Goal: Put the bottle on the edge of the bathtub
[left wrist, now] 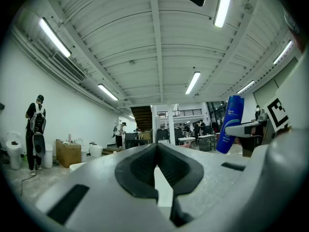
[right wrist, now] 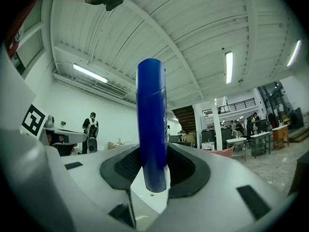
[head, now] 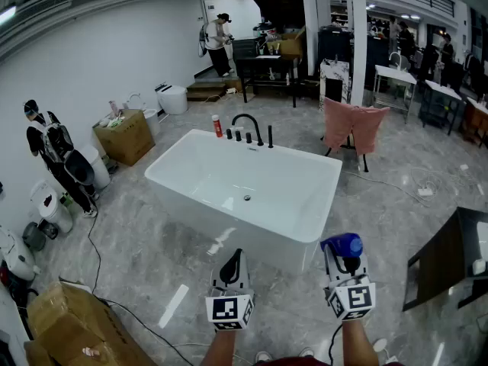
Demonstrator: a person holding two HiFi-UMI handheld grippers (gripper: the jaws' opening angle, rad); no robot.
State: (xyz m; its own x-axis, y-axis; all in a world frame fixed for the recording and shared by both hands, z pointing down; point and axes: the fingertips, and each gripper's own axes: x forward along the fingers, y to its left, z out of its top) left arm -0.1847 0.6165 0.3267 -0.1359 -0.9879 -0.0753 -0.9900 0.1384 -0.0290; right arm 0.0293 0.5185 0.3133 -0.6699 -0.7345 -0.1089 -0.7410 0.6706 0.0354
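In the head view, the left gripper (head: 233, 259) had its jaws pressed together with nothing in them. The right gripper (head: 345, 261) was clamped on a blue bottle (head: 341, 244), which stood upright out of the jaws, its top rising above them. The white bathtub (head: 180, 154) lay ahead of both grippers, its near edge just beyond the jaw tips; the bottle was not touching it.

In the left gripper view, the dark pads (left wrist: 137, 166) met along a closed seam and held nothing. The bottle (left wrist: 230, 124) showed off to the right of these jaws, well apart from them: a tall blue cylinder with pale print, slightly tilted in this view, gripped near its lower part by the right gripper (left wrist: 244, 128).

In the right gripper view, the jaws stood partly apart, grasping the bottle (right wrist: 152, 120) from both sides. It ran straight up between the pads (right wrist: 120, 167), smooth and deep blue, its rounded lower end hanging just below the grip and most of its length above the jaws.
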